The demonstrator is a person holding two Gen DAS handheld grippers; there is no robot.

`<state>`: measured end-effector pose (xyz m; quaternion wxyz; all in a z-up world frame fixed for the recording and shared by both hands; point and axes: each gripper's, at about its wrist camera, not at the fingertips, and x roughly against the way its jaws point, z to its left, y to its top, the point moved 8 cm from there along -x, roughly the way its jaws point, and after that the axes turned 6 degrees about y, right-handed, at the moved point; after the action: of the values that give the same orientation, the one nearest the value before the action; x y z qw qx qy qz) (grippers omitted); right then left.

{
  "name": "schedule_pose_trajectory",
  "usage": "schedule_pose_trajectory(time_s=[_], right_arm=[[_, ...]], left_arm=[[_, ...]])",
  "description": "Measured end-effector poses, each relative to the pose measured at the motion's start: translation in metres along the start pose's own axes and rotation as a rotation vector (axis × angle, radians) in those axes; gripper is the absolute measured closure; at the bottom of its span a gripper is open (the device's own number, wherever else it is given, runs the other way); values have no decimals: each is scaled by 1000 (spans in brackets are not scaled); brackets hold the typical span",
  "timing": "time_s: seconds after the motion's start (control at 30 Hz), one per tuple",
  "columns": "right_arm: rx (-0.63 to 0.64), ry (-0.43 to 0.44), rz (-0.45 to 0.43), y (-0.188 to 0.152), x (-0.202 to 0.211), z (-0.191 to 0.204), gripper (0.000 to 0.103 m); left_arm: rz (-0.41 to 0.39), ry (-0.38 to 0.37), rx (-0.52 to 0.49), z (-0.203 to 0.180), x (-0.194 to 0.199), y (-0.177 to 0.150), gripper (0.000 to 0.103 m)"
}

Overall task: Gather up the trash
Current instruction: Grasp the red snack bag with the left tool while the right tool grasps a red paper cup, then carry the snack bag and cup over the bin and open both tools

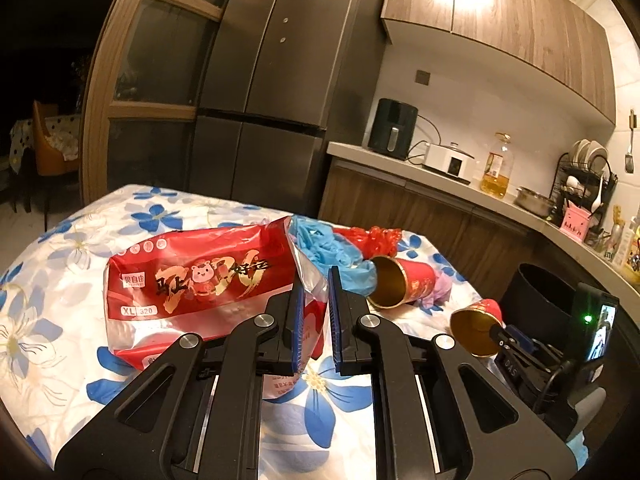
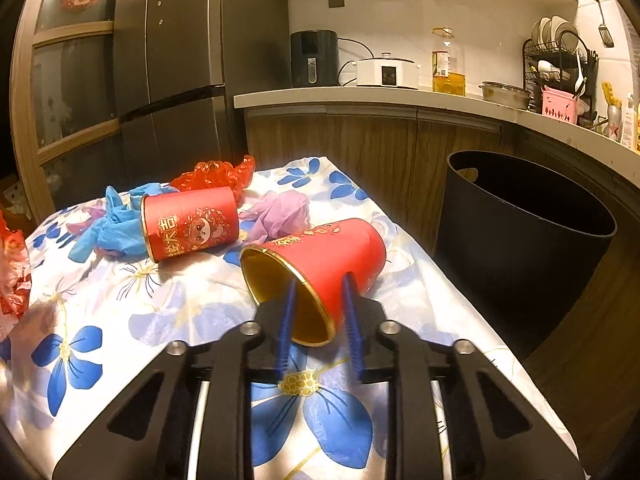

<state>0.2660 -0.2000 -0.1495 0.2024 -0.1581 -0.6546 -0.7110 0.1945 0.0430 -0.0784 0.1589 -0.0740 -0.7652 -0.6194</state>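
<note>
A red plastic package (image 1: 192,280) with a torn silver end lies on the flowered tablecloth (image 1: 60,280). My left gripper (image 1: 316,308) is shut on that torn end. A red paper cup (image 2: 332,256) with a gold inside lies on its side near the table's right edge. My right gripper (image 2: 320,304) is shut on its rim wall, one finger inside the mouth and one outside. The left wrist view shows the same cup (image 1: 476,328) on the right gripper (image 1: 504,338). A second red cup (image 2: 188,224) lies on its side farther back.
Crumpled blue plastic (image 2: 112,224), a red plastic bag (image 2: 216,174) and a purple glove (image 2: 280,212) lie around the second cup. An open black bin (image 2: 520,240) stands on the floor right of the table. Behind are a fridge (image 2: 172,60) and a crowded kitchen counter (image 2: 400,98).
</note>
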Motion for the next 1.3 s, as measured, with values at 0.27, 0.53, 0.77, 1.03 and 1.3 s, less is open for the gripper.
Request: schedule_pose_trajectory(time_s=[0.27, 0.53, 0.77, 1.03, 1.3], right_arm=[[-26, -3, -33, 6, 13, -7, 99], [-48, 7, -68, 13, 33, -22, 99], [-48, 26, -122, 23, 61, -30, 99], [-71, 31, -185, 39, 91, -49, 99], [-94, -30, -258, 61, 114, -87, 99]], left_arm=[[-30, -16, -33, -14, 16, 5, 93], [-40, -50, -37, -28, 26, 9, 93], [-53, -93, -59, -51, 35, 12, 93], [-56, -155, -100, -87, 38, 11, 93], [-78, -265, -158, -149, 39, 16, 93]])
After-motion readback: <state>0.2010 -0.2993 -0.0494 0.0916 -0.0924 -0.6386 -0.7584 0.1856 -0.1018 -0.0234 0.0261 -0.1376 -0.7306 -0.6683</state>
